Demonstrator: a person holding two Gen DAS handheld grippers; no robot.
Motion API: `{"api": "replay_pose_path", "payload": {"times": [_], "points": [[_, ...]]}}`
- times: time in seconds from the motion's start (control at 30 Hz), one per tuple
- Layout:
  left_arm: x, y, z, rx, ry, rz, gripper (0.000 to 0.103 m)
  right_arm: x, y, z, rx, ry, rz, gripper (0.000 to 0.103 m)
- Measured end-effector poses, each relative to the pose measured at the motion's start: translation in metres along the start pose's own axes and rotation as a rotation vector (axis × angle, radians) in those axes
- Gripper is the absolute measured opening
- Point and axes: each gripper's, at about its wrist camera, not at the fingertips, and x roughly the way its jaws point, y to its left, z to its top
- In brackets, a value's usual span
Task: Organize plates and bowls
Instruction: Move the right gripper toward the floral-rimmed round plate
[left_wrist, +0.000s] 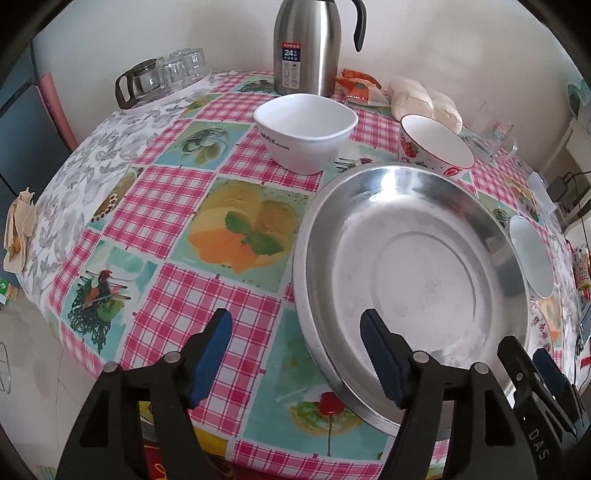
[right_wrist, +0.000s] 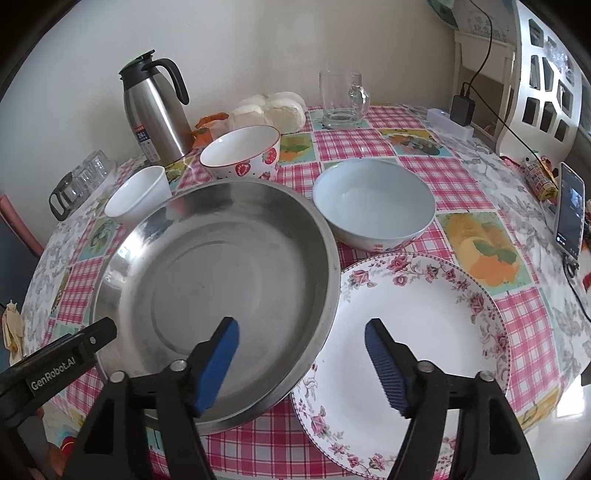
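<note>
A big steel pan (left_wrist: 410, 273) (right_wrist: 218, 291) sits at the table's front. My left gripper (left_wrist: 297, 354) is open at the pan's left rim, one finger over the pan, one over the cloth. My right gripper (right_wrist: 303, 358) is open, straddling the pan's right rim and a flowered plate (right_wrist: 417, 332). Behind stand a square white bowl (left_wrist: 304, 129) (right_wrist: 138, 194), a strawberry bowl (left_wrist: 434, 146) (right_wrist: 242, 149) and a pale blue bowl (right_wrist: 373, 203) (left_wrist: 530, 251).
A steel thermos (left_wrist: 306, 44) (right_wrist: 155, 110), glass cups with a small pot (left_wrist: 162, 74), buns (right_wrist: 269, 109), a glass mug (right_wrist: 343, 99), a charger on a power strip (right_wrist: 458, 114) and a phone (right_wrist: 570, 208) stand around the table's back and right.
</note>
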Motion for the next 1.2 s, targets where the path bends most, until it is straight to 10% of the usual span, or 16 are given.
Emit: {"api": "replay_pose_path", "payload": {"times": [0.6, 1.2], "points": [[-0.014, 0.007, 0.004, -0.024, -0.095, 0.007, 0.095, -0.009, -0.009, 0.003, 0.016, -0.055, 0.005, 0.103], [-0.078, -0.064, 0.007, 0.147, -0.281, -0.398, 0.095, -0.043, -0.089, 0.006, 0.218, -0.138, -0.067, 0.103]]}}
